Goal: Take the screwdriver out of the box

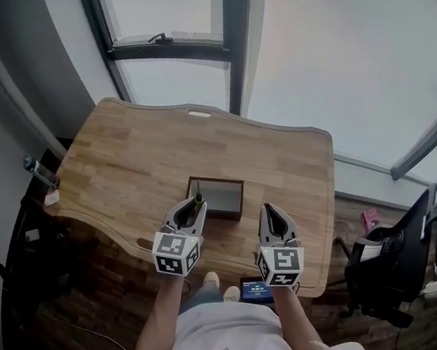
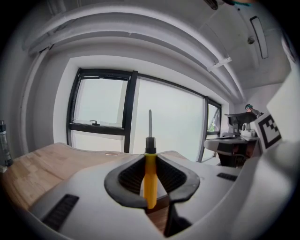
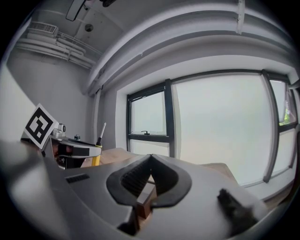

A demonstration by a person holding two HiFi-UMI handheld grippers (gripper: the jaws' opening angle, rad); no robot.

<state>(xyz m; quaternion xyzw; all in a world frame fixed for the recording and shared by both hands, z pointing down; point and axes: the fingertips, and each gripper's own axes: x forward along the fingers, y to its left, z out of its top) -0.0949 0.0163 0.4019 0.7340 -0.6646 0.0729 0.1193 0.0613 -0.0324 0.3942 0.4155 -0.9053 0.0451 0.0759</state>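
On the wooden table (image 1: pixel 127 161) stands a small dark open box (image 1: pixel 216 181); its inside looks empty. My left gripper (image 1: pixel 198 203) hovers at the box's near left corner, shut on the screwdriver (image 1: pixel 198 199). In the left gripper view the yellow handle of the screwdriver (image 2: pixel 150 178) is clamped upright between the pads of the left gripper (image 2: pixel 150 183), its metal shaft pointing up. My right gripper (image 1: pixel 268 209) is just right of the box with its tips together and nothing held. In the right gripper view the right gripper (image 3: pixel 150 158) is shut and the screwdriver (image 3: pixel 99 138) shows at the left.
A bottle (image 1: pixel 36 171) stands off the table's left edge. A black office chair (image 1: pixel 395 267) is on the right. A small device with a lit screen (image 1: pixel 257 291) lies below the table's near edge. Large windows lie beyond the table's far side.
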